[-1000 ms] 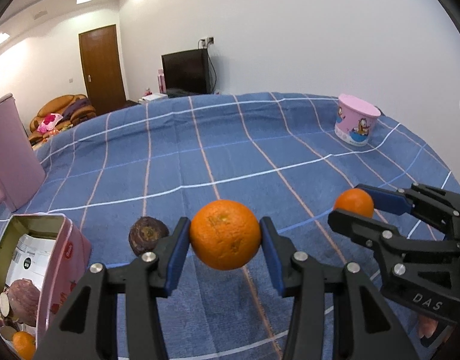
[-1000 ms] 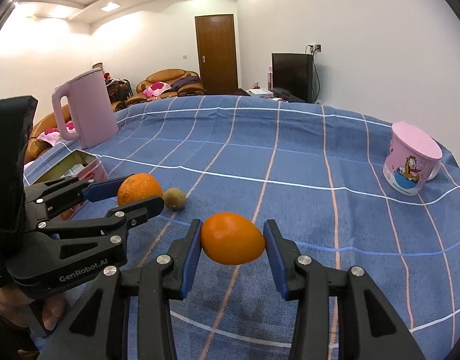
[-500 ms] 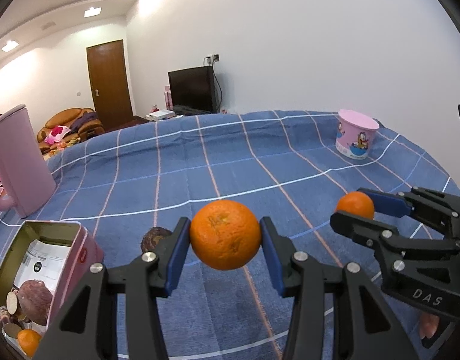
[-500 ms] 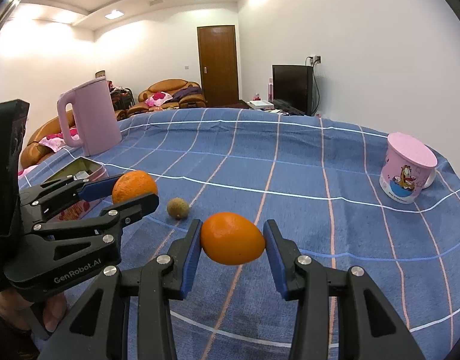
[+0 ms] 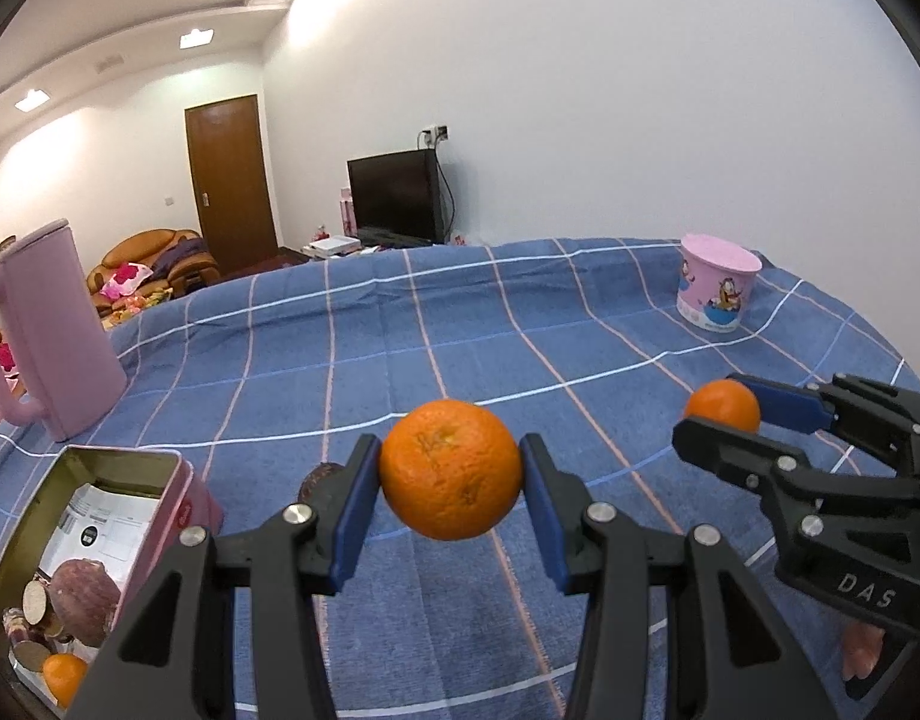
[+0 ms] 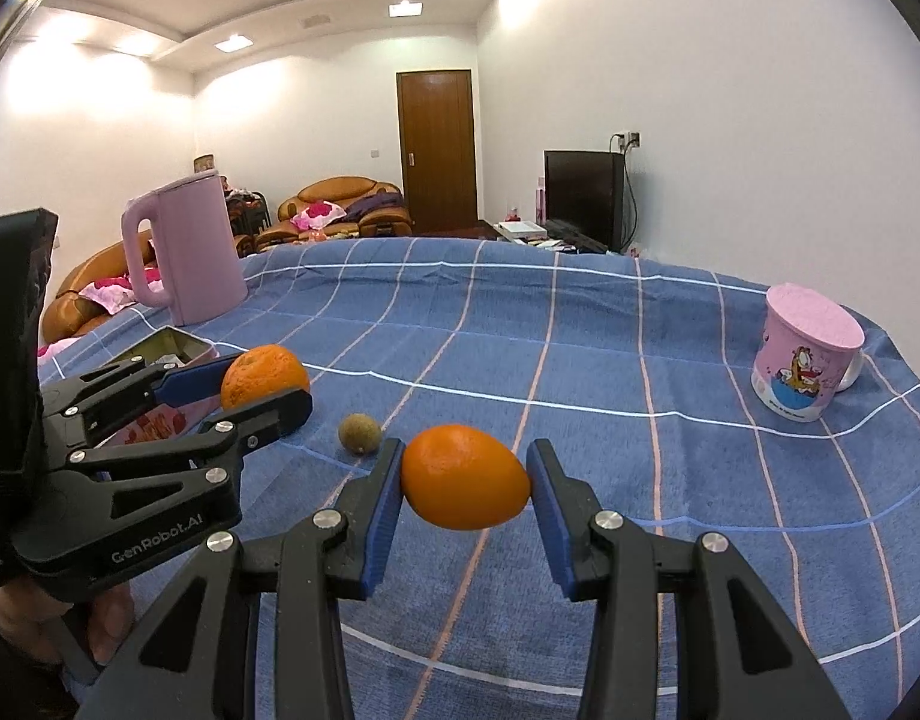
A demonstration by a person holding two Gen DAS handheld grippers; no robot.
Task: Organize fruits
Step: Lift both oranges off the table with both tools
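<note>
Oranges fill both my grippers: the left gripper [image 5: 451, 480] pinches a round orange [image 5: 451, 468] by its sides, the right gripper [image 6: 465, 483] pinches a smoother orange [image 6: 465, 477], both lifted clear of the blue cloth [image 5: 460, 330]. I hold them high to carry over the tin's [image 5: 124, 461] rim, where fruit already lies. A small brown fruit [image 6: 359, 433] waits on the cloth.
</note>
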